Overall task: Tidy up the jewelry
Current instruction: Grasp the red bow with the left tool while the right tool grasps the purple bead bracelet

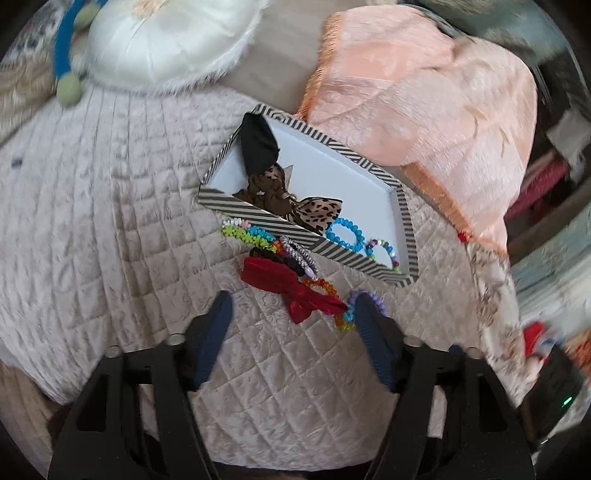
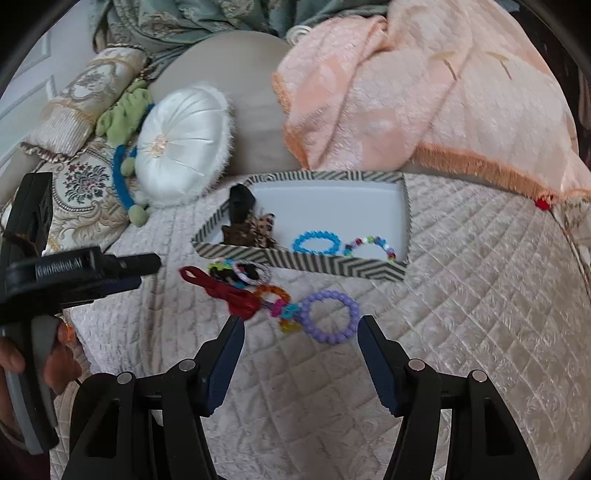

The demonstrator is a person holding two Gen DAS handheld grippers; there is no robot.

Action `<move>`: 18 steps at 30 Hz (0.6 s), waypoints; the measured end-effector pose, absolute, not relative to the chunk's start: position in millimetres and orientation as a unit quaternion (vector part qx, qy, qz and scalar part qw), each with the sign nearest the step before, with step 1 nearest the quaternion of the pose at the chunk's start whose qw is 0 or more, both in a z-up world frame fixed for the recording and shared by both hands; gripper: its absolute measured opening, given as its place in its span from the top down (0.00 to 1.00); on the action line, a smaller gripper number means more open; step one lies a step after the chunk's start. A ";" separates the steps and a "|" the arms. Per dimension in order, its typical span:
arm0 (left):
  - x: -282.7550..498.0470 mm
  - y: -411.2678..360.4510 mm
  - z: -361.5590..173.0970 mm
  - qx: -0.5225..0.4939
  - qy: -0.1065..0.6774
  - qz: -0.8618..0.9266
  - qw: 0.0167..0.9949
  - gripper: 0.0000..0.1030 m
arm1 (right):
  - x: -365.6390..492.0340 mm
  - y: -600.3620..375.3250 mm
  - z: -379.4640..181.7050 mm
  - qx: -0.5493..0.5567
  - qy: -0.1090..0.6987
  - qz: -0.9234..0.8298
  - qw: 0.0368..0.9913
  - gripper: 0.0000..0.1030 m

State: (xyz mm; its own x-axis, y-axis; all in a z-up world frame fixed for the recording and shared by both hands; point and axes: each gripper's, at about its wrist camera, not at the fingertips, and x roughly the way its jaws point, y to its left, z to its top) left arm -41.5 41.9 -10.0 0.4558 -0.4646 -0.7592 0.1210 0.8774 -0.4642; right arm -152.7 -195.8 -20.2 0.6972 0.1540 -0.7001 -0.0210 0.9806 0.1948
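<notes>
From the left wrist camera, the left gripper (image 1: 291,308) hangs over a quilted beige bedspread (image 1: 110,221) with its blue-padded tongs spread wide apart and nothing between them. Just ahead lies a loose heap of jewelry: a red ribbon bow (image 1: 291,284) whose long axis runs from upper left to lower right, a string of rainbow beads (image 1: 245,232) beside it, and a lilac bead bracelet (image 1: 364,297) half hidden behind the right fingertip. Beyond the heap a striped tray (image 1: 258,212) sits slantwise, its long axis also running from upper left down to lower right; inside it are a black cloth piece (image 1: 258,142), a leopard-print bow (image 1: 319,212), a blue bead bracelet (image 1: 345,232) and a multicolour bead bracelet (image 1: 384,249). A peach blanket (image 1: 424,92) touches the tray's far edge, and a round white cushion (image 1: 166,33) lies further off. This view is motion-blurred, and no writing can be read in it. From the right wrist camera, the right gripper (image 2: 301,325) also has its tongs held apart and grips nothing; the lilac bead bracelet (image 2: 328,317) lies flat as a full ring just ahead between the fingertips, which the other view cannot show. The red ribbon bow (image 2: 225,290) runs from upper left to lower right here too. Only this view shows the left gripper (image 2: 146,267) from the side, pointing right toward the heap, with the partly legible embossed lettering "GenRobot.AI" on its body, and a green plush toy (image 2: 125,114) by the cushion.
</notes>
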 end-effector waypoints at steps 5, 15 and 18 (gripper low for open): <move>-27.6 32.0 -25.0 -0.183 0.511 -0.170 0.823 0.28 | -147.6 -205.2 -37.7 0.085 0.408 0.035 0.908 0.41; -3.0 16.0 -66.2 -0.161 0.542 -0.146 0.812 0.29 | -116.5 -222.5 -74.4 0.079 0.442 0.020 0.893 0.41; 4.5 17.6 -76.6 -0.161 0.550 -0.139 0.808 0.47 | -99.0 -227.6 -84.4 0.085 0.449 0.016 0.890 0.41</move>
